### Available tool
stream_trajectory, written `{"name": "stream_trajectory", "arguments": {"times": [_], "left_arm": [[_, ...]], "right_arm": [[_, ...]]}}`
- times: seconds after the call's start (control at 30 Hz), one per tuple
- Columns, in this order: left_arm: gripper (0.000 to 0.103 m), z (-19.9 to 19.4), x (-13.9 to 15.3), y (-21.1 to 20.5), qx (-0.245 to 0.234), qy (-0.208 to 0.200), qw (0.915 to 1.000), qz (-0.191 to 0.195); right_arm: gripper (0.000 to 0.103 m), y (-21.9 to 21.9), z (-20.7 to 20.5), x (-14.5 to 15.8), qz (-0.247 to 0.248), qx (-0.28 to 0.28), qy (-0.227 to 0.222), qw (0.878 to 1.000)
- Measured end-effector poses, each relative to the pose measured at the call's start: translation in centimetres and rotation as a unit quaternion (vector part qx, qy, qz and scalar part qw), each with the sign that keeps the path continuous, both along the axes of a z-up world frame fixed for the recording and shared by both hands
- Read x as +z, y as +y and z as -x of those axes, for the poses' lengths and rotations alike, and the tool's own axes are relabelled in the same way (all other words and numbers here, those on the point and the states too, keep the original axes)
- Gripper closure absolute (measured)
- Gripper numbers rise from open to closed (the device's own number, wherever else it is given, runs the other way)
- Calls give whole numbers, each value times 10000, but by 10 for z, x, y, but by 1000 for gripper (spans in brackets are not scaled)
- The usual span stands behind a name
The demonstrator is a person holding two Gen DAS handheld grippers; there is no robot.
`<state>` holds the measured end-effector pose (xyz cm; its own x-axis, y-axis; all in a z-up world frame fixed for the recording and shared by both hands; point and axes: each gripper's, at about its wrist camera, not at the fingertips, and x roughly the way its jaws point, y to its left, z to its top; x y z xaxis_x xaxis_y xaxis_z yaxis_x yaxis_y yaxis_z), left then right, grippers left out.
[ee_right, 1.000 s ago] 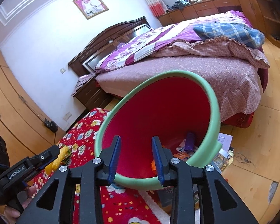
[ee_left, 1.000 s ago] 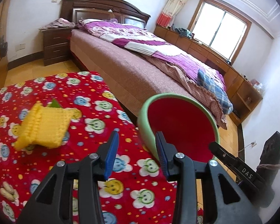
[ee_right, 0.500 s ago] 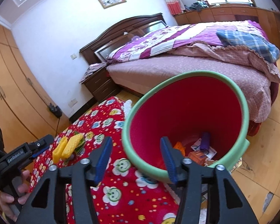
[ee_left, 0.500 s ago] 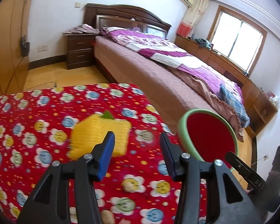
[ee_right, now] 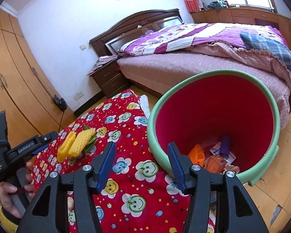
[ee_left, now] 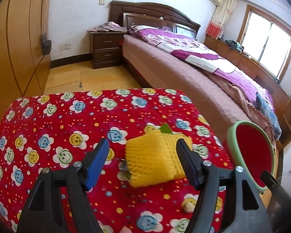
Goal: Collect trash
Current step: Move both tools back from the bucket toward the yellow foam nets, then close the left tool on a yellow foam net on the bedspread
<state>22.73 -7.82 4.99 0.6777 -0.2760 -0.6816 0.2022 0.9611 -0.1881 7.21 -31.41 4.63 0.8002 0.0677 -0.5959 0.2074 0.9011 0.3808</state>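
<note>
Trash collection beside the green-rimmed red bin [ee_right: 269, 104], parked at the edge of the red smiley-print cloth [ee_left: 48, 128] for short drops.
Left of that bin: yellow corn-cob trash [ee_left: 155, 161], long axis running away, green tip far. Bracketed by left gripper [ee_left: 142, 161], just opened wide, not yet gripping. Right gripper [ee_right: 141, 165] half-open, empty, by the bin's rim.

A: Trash item? 
B: Yellow knitted piece [ee_left: 155, 161], green tip, lying flat on red smiley-print cloth [ee_left: 67, 128].
A: Bin?
B: Green-rimmed red bin [ee_right: 213, 120], beside the cloth, scraps inside.
</note>
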Motion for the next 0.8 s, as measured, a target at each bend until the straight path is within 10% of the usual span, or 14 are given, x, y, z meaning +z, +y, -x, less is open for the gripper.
{"name": "stream_trajectory", "arguments": {"times": [0.8], "left_arm": [[44, -22, -39, 2, -188, 750, 9951, 620]], "right_arm": [[46, -2, -8, -13, -118, 23, 91, 9999]]}}
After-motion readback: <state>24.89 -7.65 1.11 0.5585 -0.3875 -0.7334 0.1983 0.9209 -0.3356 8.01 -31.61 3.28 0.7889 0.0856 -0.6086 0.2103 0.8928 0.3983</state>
